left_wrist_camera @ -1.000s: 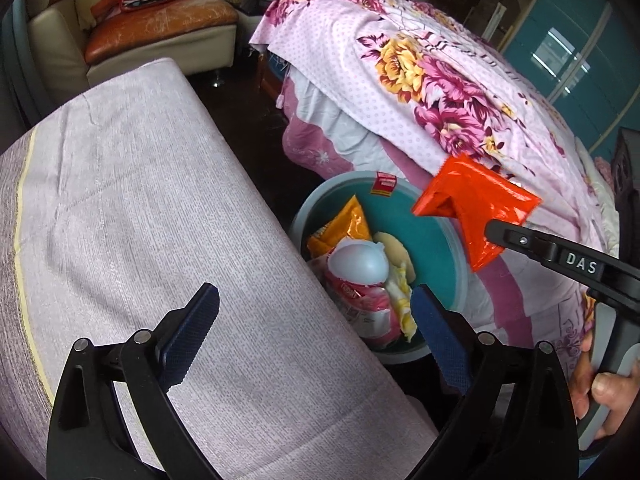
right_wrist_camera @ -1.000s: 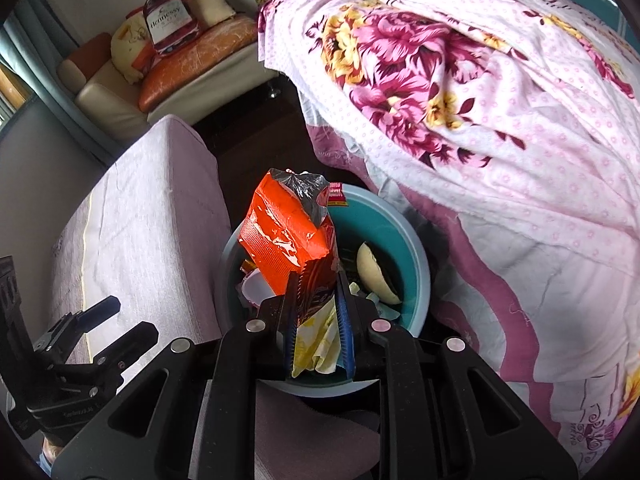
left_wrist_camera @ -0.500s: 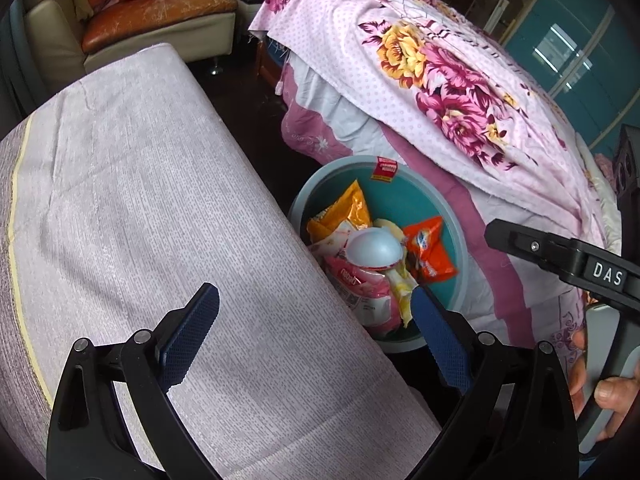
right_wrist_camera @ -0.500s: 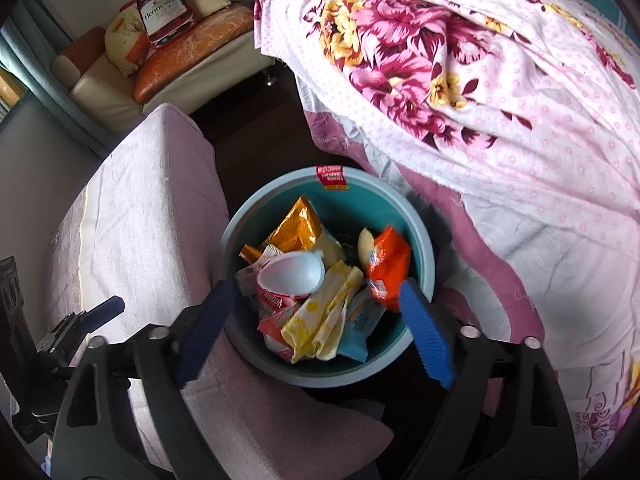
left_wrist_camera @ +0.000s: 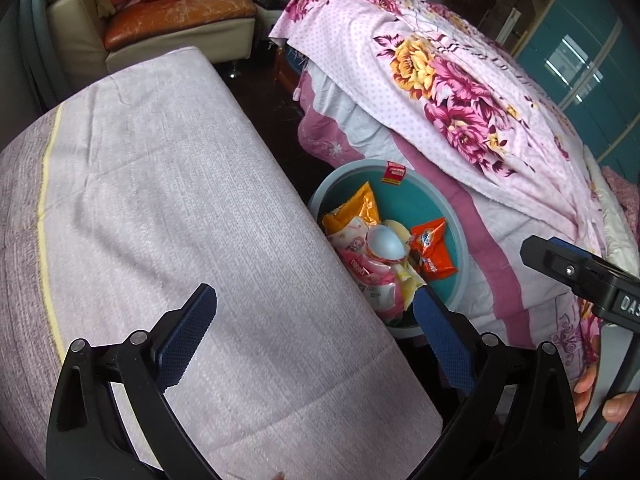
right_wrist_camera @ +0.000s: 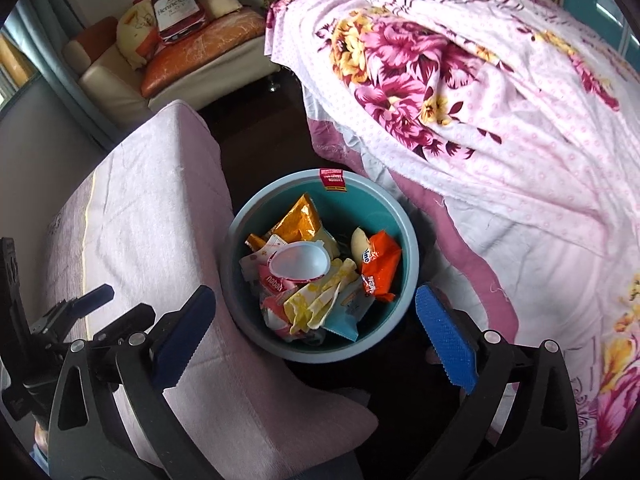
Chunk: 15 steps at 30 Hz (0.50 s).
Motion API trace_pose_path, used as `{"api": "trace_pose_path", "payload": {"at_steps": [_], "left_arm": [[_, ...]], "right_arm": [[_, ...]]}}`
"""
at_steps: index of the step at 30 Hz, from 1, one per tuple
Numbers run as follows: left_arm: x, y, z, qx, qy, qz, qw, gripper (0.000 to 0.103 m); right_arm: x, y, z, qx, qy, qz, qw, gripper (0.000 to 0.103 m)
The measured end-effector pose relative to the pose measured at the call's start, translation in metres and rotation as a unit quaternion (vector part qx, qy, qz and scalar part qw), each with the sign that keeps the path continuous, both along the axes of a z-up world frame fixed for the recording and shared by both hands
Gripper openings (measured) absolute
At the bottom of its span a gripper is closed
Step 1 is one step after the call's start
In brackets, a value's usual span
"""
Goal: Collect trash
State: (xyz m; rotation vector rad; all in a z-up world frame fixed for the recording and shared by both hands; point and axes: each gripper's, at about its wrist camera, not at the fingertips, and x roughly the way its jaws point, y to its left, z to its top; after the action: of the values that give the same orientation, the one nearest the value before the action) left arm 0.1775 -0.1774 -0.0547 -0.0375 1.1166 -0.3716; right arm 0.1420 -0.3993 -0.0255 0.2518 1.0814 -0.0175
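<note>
The right tongs (right_wrist_camera: pixel 314 336) have just been opening and stand wide with nothing between the pads. The orange wrapper (right_wrist_camera: pixel 379 266) lies ahead of them, nearer their right pad, inside the teal bin (right_wrist_camera: pixel 412 264), long axis running away from the tongs, leaning on the bin wall. The left tongs (left_wrist_camera: pixel 316 336) are spread and empty; the wrapper (left_wrist_camera: pixel 432 252) lies beyond their right pad.

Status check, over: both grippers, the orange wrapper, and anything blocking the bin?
Right gripper just opened, empty. Left gripper open, empty. Orange wrapper lies inside teal bin. Nothing blocking.
</note>
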Motion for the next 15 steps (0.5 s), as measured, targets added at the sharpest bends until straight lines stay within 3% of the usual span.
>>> {"api": "trace_pose_path", "payload": {"at_steps": [8, 15], "left_arm": [[-0.025, 0.008, 0.015, 0.007, -0.016, 0.001, 0.9999, 0.099], [-0.047, 0.017, 0.031, 0.007, -0.032, 0.009, 0.9994, 0.099]], "right_arm": [[-0.027, 0.005, 0.026, -0.01, -0.041, 0.011, 0.999, 0.096], [-0.049, 0.022, 0.041, -0.036, -0.051, 0.022, 0.998, 0.096]]}}
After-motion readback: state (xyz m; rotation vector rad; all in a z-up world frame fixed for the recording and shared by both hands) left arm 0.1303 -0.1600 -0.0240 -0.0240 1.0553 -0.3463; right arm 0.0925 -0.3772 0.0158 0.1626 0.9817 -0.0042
